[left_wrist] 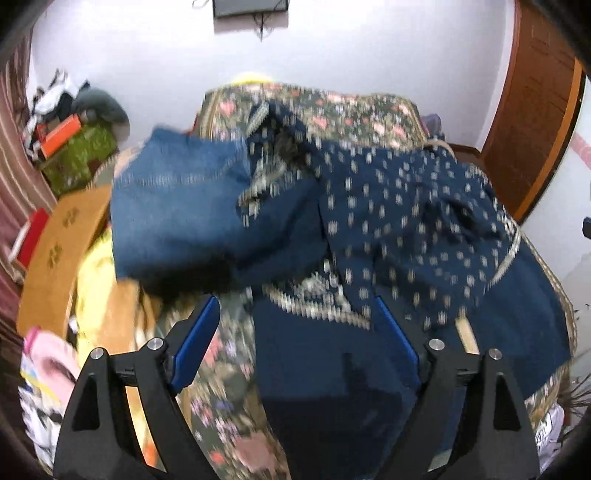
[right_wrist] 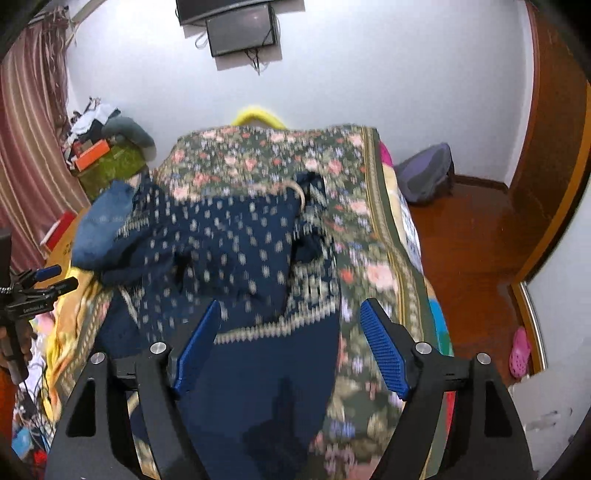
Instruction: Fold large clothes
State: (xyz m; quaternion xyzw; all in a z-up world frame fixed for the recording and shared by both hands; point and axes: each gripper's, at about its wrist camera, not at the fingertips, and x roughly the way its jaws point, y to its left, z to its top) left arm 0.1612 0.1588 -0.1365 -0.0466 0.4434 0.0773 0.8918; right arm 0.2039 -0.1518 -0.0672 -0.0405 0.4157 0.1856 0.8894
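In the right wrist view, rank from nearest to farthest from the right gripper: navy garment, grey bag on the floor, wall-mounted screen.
1. Navy garment, on the bed directly under the open jaws.
2. Grey bag, on the floor, right of the bed.
3. Wall-mounted screen, high on the far wall.

Both the left gripper (left_wrist: 295, 321) and the right gripper (right_wrist: 291, 325) have black angular arms, silver round screws and blue ribbed finger pads (right_wrist: 384, 354).
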